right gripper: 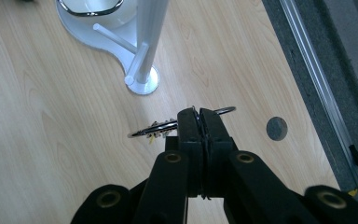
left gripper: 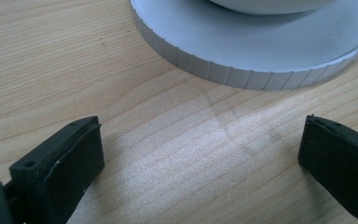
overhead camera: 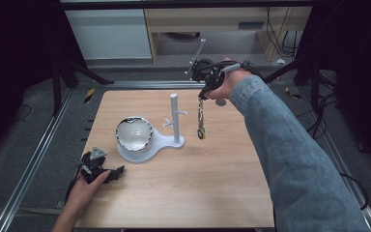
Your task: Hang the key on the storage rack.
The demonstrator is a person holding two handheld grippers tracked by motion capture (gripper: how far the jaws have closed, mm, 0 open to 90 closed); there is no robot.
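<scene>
Your right gripper (right gripper: pixel 199 122) is raised above the far right part of the table (overhead camera: pixel 212 193), its jaws pressed together on a bracelet (overhead camera: pixel 201 118). In the high view the bracelet hangs straight down from the jaws as a thin metal band with a yellowish part at its lower end, clear of the table surface. In the right gripper view the bracelet (right gripper: pixel 161 127) appears edge-on, protruding on both sides of the closed jaws. Just beside the hanging bracelet, toward your left, stands a white stand (overhead camera: pixel 175 118): an upright post with short pegs branching from it, fixed on a flat white base. The post is the nearest obstruction to the bracelet; the two are apart, not touching. The wide round end of that base carries a bowl (overhead camera: pixel 134 134) with a shiny dark rim. A small dark round hole (right gripper: pixel 277 128) lies in the table surface near the right edge, past the jaws in the right gripper view. Your left gripper (overhead camera: pixel 107 175) rests low at the near left part of the table, jaws spread wide with nothing between them. In the left gripper view the ribbed edge of the white base (left gripper: pixel 242 74) lies ahead of the open jaws, with bare wood between. Metal rails (overhead camera: pixel 34 159) run along both sides of the table.
</scene>
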